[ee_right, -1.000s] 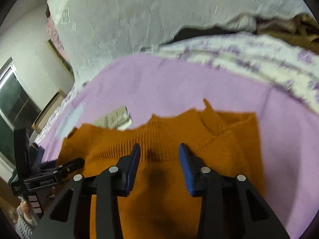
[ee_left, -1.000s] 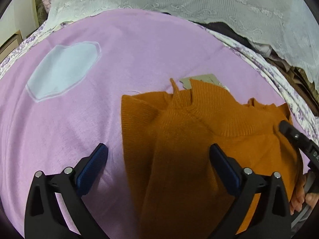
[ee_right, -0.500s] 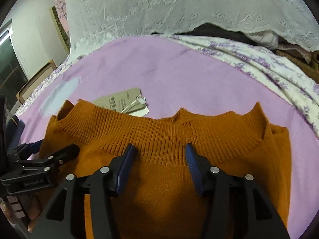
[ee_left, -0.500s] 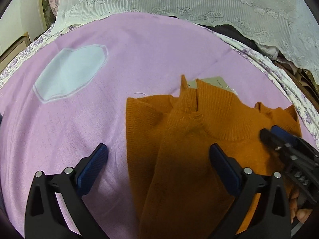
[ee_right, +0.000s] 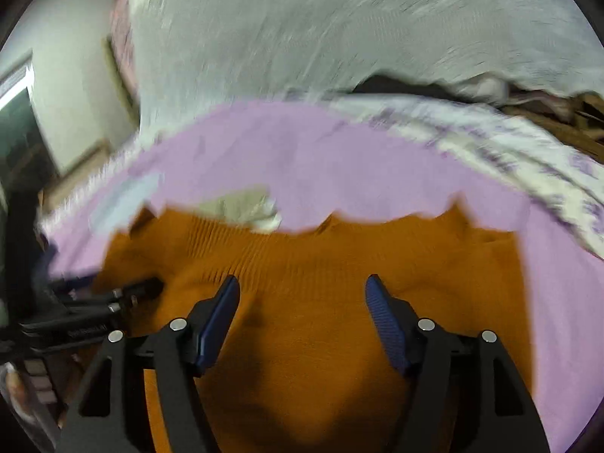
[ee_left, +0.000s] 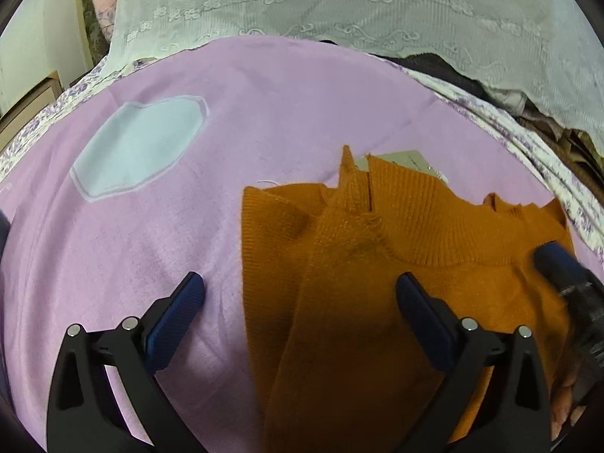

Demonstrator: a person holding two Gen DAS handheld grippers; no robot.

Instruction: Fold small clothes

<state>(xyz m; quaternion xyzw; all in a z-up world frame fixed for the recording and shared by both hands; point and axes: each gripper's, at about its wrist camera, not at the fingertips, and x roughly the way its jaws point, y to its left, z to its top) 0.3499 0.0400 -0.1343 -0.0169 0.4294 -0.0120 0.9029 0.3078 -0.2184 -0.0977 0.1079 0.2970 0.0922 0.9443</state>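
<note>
An orange knit sweater [ee_left: 377, 264] lies on the lilac cloth [ee_left: 188, 226], its ribbed collar away from me and one side folded over. My left gripper [ee_left: 298, 287] is open and empty, straddling the sweater's left edge. My right gripper [ee_right: 302, 287] is open and empty above the sweater [ee_right: 321, 321] just below its collar. A paper tag [ee_right: 241, 207] sticks out past the collar. The right gripper also shows at the right edge of the left wrist view [ee_left: 566, 275]. The left gripper shows at the left of the right wrist view [ee_right: 139, 288].
A pale blue patch [ee_left: 139, 151] is sewn on the lilac cloth at the far left. A white lace cover [ee_left: 339, 0] hangs behind. A floral sheet [ee_left: 509, 132] borders the cloth at the right, with dark clothes behind it.
My right gripper has opened wider and its view has swung, now blurred. The left view has crept forward slightly; the sweater lies the same.
</note>
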